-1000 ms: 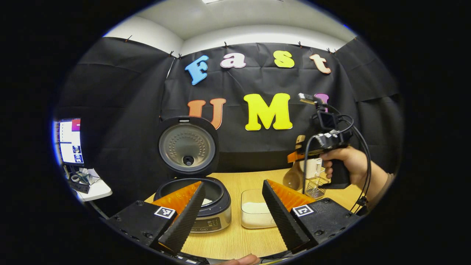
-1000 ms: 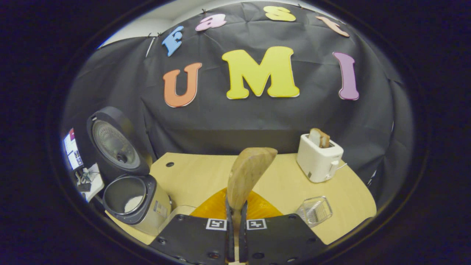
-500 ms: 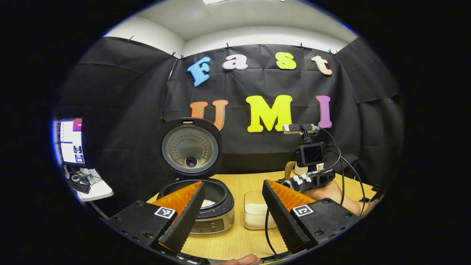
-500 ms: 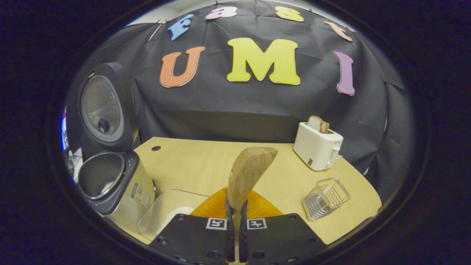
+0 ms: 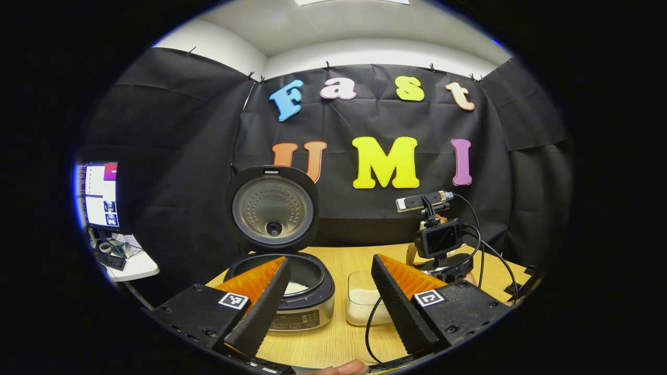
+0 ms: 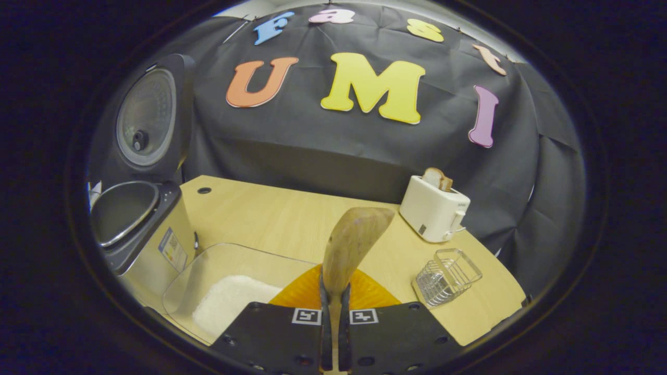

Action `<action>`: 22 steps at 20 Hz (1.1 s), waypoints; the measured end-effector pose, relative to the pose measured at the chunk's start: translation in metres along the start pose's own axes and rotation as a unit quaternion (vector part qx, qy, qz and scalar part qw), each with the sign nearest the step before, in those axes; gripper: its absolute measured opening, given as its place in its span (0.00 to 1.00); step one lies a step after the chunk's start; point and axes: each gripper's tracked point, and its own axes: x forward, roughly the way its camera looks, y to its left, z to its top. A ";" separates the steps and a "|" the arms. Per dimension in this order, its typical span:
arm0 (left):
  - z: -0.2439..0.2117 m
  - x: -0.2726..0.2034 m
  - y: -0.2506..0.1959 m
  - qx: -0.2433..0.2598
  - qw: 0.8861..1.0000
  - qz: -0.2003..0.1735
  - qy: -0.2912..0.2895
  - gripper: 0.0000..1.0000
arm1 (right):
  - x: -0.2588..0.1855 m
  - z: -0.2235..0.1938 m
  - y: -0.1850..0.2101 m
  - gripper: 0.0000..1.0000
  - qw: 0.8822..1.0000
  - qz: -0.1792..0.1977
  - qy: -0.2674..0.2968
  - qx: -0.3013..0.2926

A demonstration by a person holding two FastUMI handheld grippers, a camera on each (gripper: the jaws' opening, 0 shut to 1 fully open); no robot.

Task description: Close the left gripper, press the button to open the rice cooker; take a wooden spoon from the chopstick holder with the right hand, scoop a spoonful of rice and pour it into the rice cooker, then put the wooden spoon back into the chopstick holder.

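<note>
A pale wooden table [image 6: 271,219] runs back to black cloth walls; off its left edge a monitor [image 5: 99,195] glows on a side desk. My left gripper [image 5: 328,291] hangs wide open with nothing in it, facing the rice cooker [image 5: 284,291], lid upright, a little rice in the pot. My right gripper [image 6: 335,307] is clamped on the wooden spoon [image 6: 351,242], bowl standing up just beside the clear rice container [image 6: 208,271]. From the right gripper view I also see the toaster [image 6: 435,208] and the wire chopstick holder [image 6: 448,276] near the right edge — bare tabletop lies between them and the cooker.
</note>
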 end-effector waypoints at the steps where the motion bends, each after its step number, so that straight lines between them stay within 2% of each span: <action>1: 0.000 0.000 -0.001 0.000 1.000 -0.002 0.000 0.99 | -0.002 -0.002 0.002 0.05 1.000 -0.001 0.003 0.006; 10: 0.002 0.002 0.003 -0.005 1.000 0.000 -0.007 0.99 | -0.017 -0.012 0.031 0.05 0.999 0.019 0.016 0.043; 17: -0.001 0.004 0.007 -0.023 1.000 -0.006 -0.004 0.99 | -0.027 -0.007 0.074 0.05 0.996 0.039 0.012 0.082; 19: -0.002 0.005 0.011 -0.030 1.000 -0.007 -0.002 0.99 | -0.028 -0.007 0.077 0.03 0.992 0.043 0.012 0.116; 22: -0.004 0.008 0.018 -0.044 0.999 -0.005 0.001 0.99 | -0.027 -0.009 0.069 0.05 0.980 0.052 0.023 0.189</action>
